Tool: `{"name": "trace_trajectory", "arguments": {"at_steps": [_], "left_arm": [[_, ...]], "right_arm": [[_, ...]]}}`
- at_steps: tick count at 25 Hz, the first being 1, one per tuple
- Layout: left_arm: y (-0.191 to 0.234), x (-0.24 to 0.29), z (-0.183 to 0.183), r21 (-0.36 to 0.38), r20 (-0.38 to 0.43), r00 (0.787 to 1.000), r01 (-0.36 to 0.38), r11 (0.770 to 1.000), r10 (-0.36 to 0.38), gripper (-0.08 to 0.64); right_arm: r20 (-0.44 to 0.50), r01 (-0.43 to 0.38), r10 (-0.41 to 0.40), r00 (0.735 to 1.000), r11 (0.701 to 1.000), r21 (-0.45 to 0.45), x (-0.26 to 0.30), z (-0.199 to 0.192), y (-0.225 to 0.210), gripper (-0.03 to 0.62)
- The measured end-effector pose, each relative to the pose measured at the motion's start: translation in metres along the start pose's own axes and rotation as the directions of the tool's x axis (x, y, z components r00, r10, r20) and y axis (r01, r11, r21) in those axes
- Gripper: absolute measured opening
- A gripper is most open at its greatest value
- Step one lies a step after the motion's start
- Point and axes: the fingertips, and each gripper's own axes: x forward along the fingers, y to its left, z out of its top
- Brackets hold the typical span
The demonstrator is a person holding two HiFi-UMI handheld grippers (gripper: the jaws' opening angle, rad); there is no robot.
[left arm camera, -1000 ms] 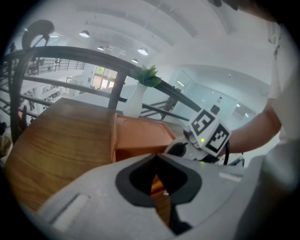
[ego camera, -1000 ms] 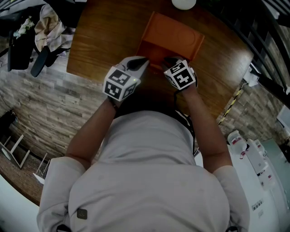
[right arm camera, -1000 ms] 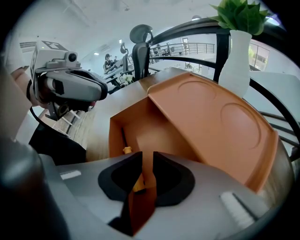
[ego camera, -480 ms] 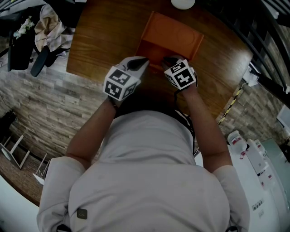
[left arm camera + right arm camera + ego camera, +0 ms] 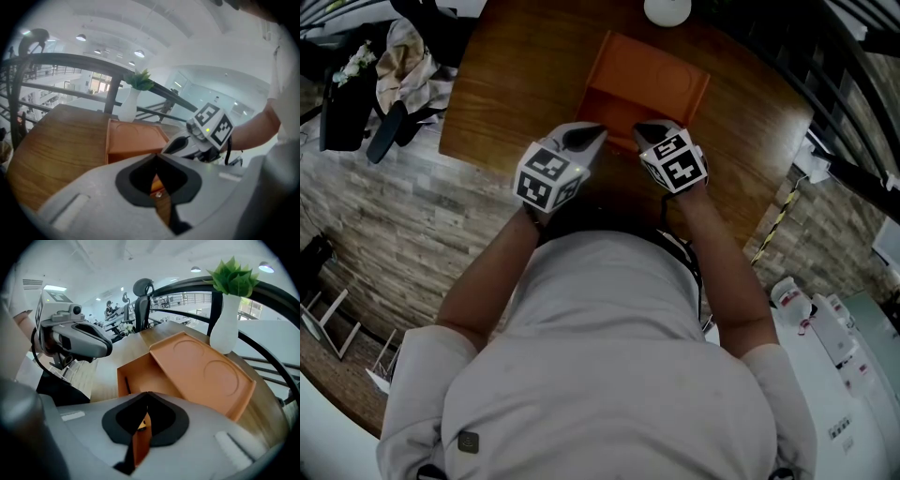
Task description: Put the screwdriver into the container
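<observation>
The orange container stands on the wooden table, its flat lid lying askew over the far part so the near part is uncovered. A thin dark rod leans inside that uncovered part; I cannot tell whether it is the screwdriver. My left gripper and right gripper hover side by side at the container's near edge. Both are shut, with nothing visible between the jaws. The left gripper shows in the right gripper view, and the right gripper in the left one.
A white vase with a green plant stands just beyond the container, also visible as the vase and vase. A black railing runs behind the table. Chairs and a bag sit on the floor at left.
The head camera has shifted slightly. Both grippers stay shut at the container's near edge, hardly moved.
</observation>
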Motion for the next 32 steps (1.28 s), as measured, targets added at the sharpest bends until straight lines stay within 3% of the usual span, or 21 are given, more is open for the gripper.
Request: {"name": "trace_trajectory", "arguments": {"at_steps": [12,32], "left_arm": [[-0.041,-0.012,0.036,0.068,0.074,0.997,-0.022,0.997,0.017,0.003],[-0.144,-0.052,0.098,0.167,0.204,0.979,-0.03,0.986,-0.005,0.003]], "right_arm": [[0.149,-0.02,0.014,0.989,0.999,0.04,-0.072,0.009,0.019,0.008],[0.419,-0.064,0.062,0.906,0.998,-0.007,-0.212,0.032,0.059,0.008]]}}
